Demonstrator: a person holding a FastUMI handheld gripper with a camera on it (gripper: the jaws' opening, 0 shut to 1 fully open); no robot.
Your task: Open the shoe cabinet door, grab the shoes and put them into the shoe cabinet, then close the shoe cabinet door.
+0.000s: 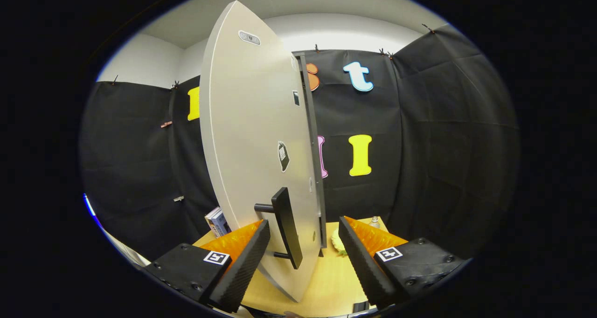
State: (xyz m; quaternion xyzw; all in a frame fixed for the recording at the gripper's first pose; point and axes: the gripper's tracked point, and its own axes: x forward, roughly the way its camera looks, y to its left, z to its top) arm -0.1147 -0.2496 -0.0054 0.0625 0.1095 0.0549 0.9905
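The tool stands with its two fingers spread wide, pressing on nothing; between them, just ahead, hangs the one dark bar handle of the shoe cabinet door. That door is a single pale panel, swung out so that I see its face at a slant and its thin far edge on the right; whether either finger touches the handle I cannot tell, though the left finger sits very close beside it.

As I judge it, the step in hand is a door step — either the opening or the closing — and one look will not say which; the cabinet's inside is hidden behind the panel, and I make out no shoes anywhere, so how far the task has gone stays uncertain. The next move, I'd reckon, calls for bringing the fingers together on that bar squarely, then carrying it round along the door's own arc rather than tugging straight.

On the pale wooden desk beyond the fingers: one small boxed thing to the left of the door, one pale rumpled item to its right, and one small bottle-like thing farther off — too small to name surely.
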